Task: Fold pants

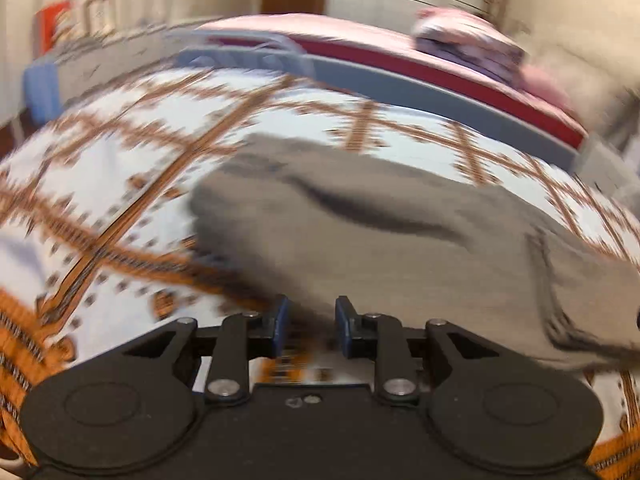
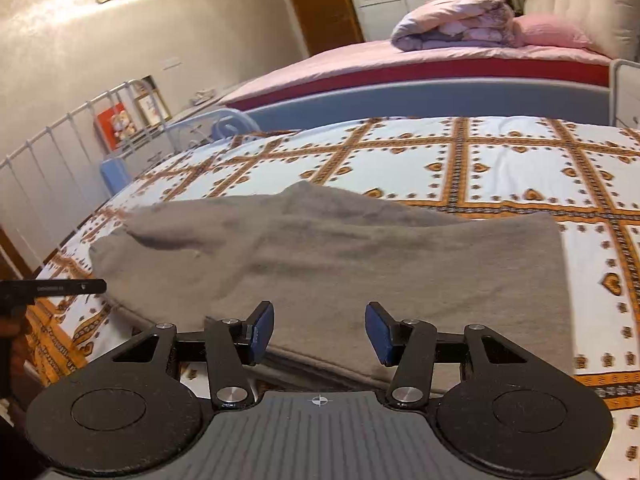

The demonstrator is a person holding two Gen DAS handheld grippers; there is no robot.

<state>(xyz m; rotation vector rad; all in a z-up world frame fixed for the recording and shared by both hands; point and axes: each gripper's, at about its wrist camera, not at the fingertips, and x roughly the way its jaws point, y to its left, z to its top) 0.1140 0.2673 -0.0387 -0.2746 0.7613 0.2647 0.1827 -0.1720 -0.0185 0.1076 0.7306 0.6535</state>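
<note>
1. A pair of grey, soft knitted pants (image 2: 340, 264) is spread crosswise on a white bedsheet with an orange lattice and heart pattern (image 2: 500, 160).
2. The garment is laid along the near edge of the bed. Its left end is found close to the near left corner, and its straight right end is seen well short of the right edge.
3. A raised, rumpled fold is seen along the far side of the pants, towards the middle of the bed.
4. The right gripper (image 2: 319, 332) is held over the near edge of the pants. Its blue-padded jaws are spread apart, and no fabric is pressed between them.
5. The left gripper (image 1: 311, 320) is shown in a strongly blurred view, at the near border of the pants (image 1: 360, 232). Its jaws are drawn almost together. Whether fabric is pinched between them cannot be told.
6. A white metal railing (image 2: 60, 136) is seen beyond the left edge of the bed.
7. A second bed with a pink cover (image 2: 360, 56) is seen beyond the far edge, and a folded pink and lilac quilt (image 2: 456, 20) is placed on it.
</note>
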